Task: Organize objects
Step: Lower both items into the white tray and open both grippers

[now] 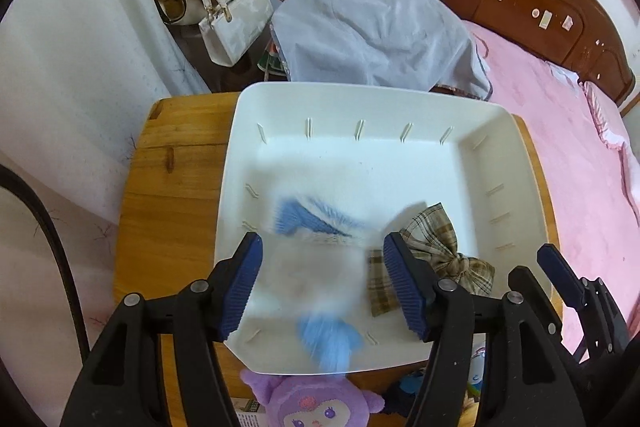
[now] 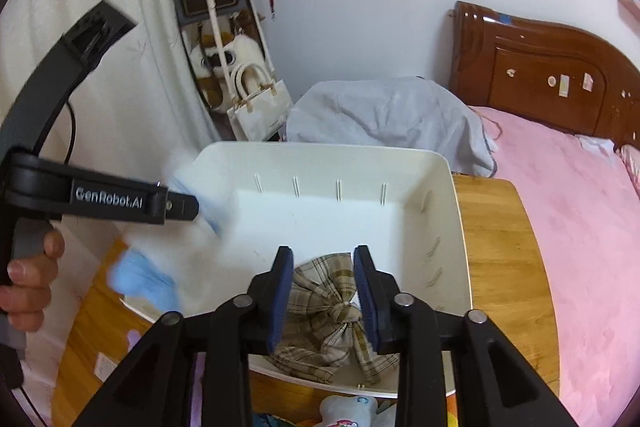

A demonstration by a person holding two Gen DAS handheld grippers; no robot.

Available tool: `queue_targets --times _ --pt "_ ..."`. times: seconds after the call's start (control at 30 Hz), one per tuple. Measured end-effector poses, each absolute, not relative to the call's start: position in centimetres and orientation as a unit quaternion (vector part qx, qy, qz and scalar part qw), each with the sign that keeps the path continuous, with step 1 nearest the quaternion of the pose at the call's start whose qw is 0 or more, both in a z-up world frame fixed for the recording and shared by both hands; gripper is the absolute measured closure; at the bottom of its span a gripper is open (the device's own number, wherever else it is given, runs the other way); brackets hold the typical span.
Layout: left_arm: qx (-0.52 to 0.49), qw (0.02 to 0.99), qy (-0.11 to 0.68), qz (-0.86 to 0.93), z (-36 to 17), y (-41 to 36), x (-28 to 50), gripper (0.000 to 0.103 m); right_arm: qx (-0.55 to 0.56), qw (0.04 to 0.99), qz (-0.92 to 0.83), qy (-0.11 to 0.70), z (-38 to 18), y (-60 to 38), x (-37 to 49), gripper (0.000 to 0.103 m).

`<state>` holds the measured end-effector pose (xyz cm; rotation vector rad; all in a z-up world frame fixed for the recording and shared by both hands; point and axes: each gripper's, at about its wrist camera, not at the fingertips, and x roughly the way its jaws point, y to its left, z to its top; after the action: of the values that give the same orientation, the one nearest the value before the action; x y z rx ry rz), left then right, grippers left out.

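Observation:
A white tray [image 1: 360, 91] [image 2: 320, 147] stands on a wooden table [image 1: 168, 187]. A motion-blurred fluffy white and blue toy [image 1: 316, 221] [image 2: 144, 277] lies at the tray's near left. My left gripper [image 1: 323, 242] hangs just above it, jaws wide apart, pads clear of the fur. A plaid bow [image 1: 444, 239] [image 2: 332, 293] rests at the tray's near right. My right gripper [image 2: 322, 251] stands open over the bow, its pads on either side and not pressing. In the right wrist view a hand [image 2: 28, 279] holds the left gripper's handle.
A purple plush [image 1: 308, 403] and other small toys lie at the table's near edge, below the tray. Behind the table is a grey cloth-covered heap [image 1: 376, 31]. A pink bed [image 1: 580, 167] runs along the right. Handbags [image 1: 232, 27] hang at the back left.

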<state>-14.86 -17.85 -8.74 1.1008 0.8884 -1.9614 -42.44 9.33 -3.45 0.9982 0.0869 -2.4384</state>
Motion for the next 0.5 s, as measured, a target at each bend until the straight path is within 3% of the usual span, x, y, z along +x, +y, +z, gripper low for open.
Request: queue_targets --times 0.13,0.5 --pt "0.421 0.352 0.342 -0.763 -8.0 -17.5 -14.4 0.028 0.365 0.241 -0.899 0.013 -2.5 9.9 -42.1 0.048" --pt "0.385 0.363 0.307 -0.791 -4.3 -15.8 -12.3 0.028 0.353 0.199 -0.913 -0.031 0.9 11.3 -40.4 0.035"
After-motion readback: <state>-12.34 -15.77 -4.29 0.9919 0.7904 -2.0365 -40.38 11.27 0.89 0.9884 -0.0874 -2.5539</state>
